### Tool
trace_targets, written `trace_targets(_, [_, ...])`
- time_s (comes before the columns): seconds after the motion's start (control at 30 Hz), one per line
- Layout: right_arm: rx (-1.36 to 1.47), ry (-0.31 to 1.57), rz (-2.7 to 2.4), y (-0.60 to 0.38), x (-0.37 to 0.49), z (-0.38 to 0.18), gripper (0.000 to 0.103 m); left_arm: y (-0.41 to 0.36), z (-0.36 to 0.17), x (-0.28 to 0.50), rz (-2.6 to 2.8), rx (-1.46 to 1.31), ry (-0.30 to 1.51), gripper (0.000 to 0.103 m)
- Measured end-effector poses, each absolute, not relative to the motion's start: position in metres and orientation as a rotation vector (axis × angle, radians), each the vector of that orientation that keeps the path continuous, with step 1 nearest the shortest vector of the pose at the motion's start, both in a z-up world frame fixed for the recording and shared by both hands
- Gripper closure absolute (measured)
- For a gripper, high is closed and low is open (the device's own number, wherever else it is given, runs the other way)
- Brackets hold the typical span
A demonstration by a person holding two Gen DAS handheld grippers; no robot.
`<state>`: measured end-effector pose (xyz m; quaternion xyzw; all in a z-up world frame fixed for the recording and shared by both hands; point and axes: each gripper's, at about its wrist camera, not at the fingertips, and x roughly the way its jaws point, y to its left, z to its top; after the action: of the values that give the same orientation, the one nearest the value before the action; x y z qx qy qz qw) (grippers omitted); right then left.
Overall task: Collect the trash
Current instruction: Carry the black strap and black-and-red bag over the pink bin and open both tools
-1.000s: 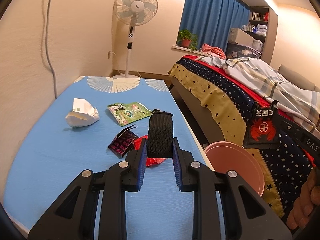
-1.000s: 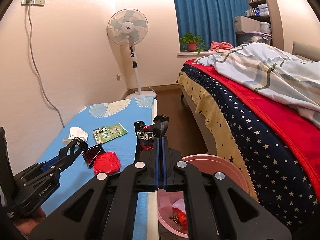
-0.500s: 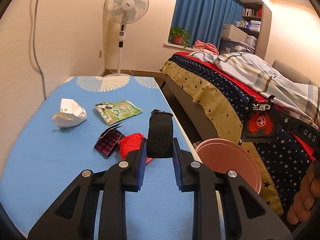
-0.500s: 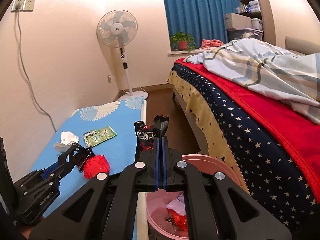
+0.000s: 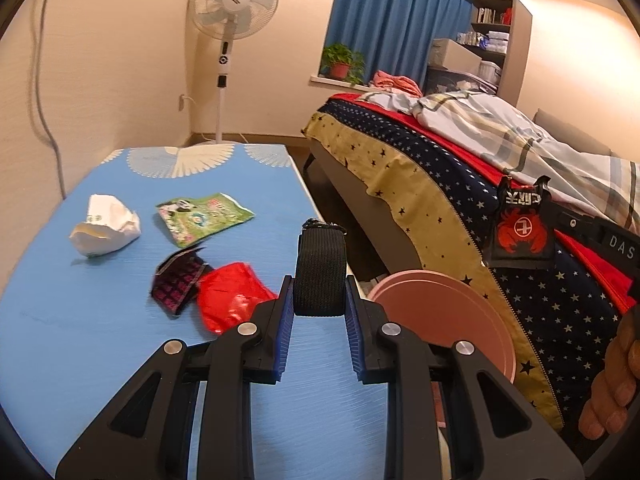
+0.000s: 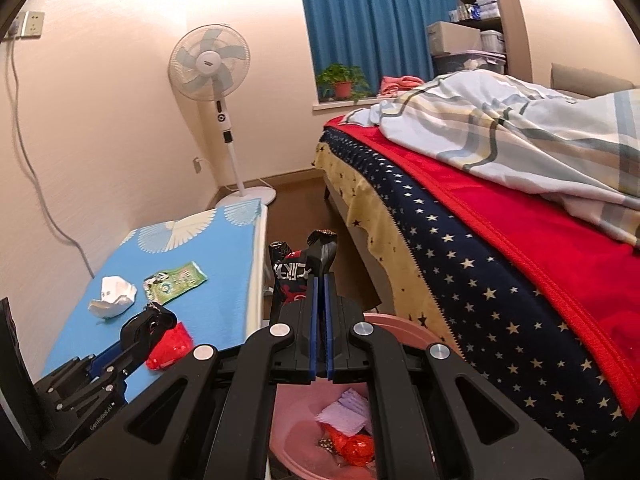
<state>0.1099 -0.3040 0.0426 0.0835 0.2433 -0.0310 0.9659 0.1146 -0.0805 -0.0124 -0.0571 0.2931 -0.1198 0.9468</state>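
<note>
Left gripper (image 5: 320,316) was clamped on a black woven-mesh roll (image 5: 320,272), upright between the blue ribbed pads, over the blue tabletop (image 5: 80,340). Right gripper (image 6: 319,280) had its jaws pressed together on a glossy black-and-red crab-print wrapper (image 6: 296,272), held above the round pink plastic bin (image 6: 304,440) on the floor between tabletop and bed (image 6: 520,260). Bin already held a pale purple textured pad (image 6: 346,410) and red crinkled foil (image 6: 356,448).

Trash left on the tabletop: crumpled white paper cup (image 5: 106,232), flat green printed sachet (image 5: 204,218), dark wrapper with pink grid (image 5: 178,280), shiny red crumpled wrapper (image 5: 230,300), the last two touching, just left of the left gripper.

Around: white pedestal fan (image 5: 232,12), blue curtain (image 5: 396,36), potted plant (image 5: 342,62) on the sill, plaid quilt (image 6: 520,128) on the star-print bedspread. Fingers (image 5: 612,392) showed at the left view's right edge.
</note>
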Motion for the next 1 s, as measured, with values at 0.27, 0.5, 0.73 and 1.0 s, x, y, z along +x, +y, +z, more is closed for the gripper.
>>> trace_targets(0.27, [0.177, 0.521, -0.126, -0.318, 0.117, 0.035, 0.100, -0.108, -0.021, 0.125, -0.320, -0.113, 0.614, 0.079])
trace_targets(0.5, [0.183, 0.560, -0.172, -0.330, 0.121, 0.027, 0.100, -0.137, -0.032, 0.136, -0.409, -0.108, 0.646, 0.079])
trace_targets(0.73, [0.180, 0.592, -0.200, -0.336, 0.126, 0.021, 0.100, -0.159, -0.044, 0.140, -0.474, -0.103, 0.684, 0.079])
trace_targets(1.0, [0.208, 0.614, -0.238, -0.345, 0.127, 0.015, 0.068, -0.166, -0.054, 0.144, -0.496, -0.106, 0.730, 0.063])
